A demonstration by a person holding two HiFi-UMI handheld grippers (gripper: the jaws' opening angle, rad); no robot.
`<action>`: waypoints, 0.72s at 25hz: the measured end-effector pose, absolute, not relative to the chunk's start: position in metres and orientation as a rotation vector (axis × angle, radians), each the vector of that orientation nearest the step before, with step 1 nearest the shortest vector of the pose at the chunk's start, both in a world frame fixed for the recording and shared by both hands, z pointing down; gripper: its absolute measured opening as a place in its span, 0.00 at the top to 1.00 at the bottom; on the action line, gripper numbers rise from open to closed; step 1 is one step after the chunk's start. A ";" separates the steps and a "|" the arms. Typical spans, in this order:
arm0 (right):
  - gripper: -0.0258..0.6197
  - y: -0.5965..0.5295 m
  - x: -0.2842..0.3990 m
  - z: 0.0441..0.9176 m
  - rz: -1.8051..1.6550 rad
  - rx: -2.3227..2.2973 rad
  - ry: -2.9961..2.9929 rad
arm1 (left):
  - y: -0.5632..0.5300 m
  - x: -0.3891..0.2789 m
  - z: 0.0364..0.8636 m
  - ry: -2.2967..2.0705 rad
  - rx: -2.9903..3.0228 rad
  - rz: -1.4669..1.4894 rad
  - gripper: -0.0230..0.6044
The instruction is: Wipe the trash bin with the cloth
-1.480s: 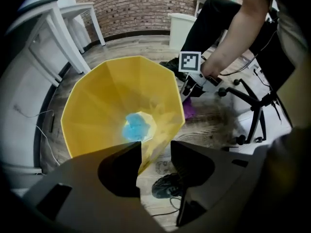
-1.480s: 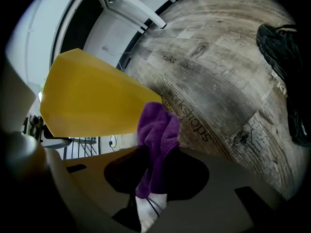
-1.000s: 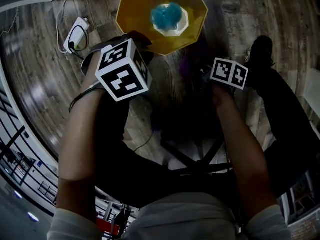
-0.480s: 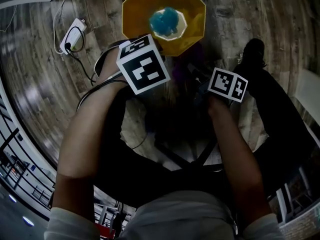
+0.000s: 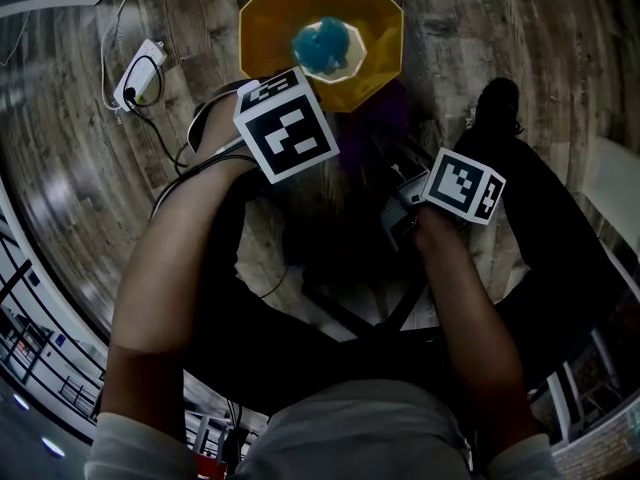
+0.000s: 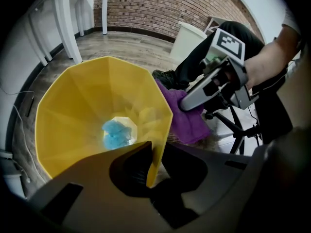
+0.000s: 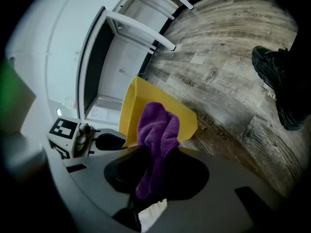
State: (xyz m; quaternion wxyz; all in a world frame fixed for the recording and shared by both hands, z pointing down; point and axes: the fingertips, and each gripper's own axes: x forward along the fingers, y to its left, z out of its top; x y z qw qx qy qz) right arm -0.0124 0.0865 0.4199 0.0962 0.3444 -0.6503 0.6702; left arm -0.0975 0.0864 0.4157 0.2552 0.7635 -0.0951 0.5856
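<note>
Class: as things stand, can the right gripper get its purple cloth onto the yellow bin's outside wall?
Probably yes: the right gripper holds the purple cloth right beside the outer wall of the yellow bin, with nothing visible between them.

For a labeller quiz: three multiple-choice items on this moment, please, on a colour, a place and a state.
1. The cloth is: A purple; B white; C green.
2. The blue lump lies: A beside the bin; B at the bottom of the bin; C on the cloth.
3. The right claw is: A open; B shut on the bin; C shut on the cloth.
A: purple folds show. B: it sits on the bin's base. C: the cloth is pinched between its jaws.
</note>
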 end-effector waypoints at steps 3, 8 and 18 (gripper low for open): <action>0.78 0.084 -0.023 0.404 2.007 1.010 -1.975 | 0.086 -0.097 0.415 -0.263 2.071 1.586 0.86; 0.78 0.079 -0.032 0.400 2.041 1.020 -1.984 | 0.082 -0.092 0.413 -0.274 2.081 1.565 0.87; 0.78 0.065 -0.041 0.413 1.998 0.958 -2.011 | 0.082 -0.084 0.410 -0.243 2.103 1.475 0.87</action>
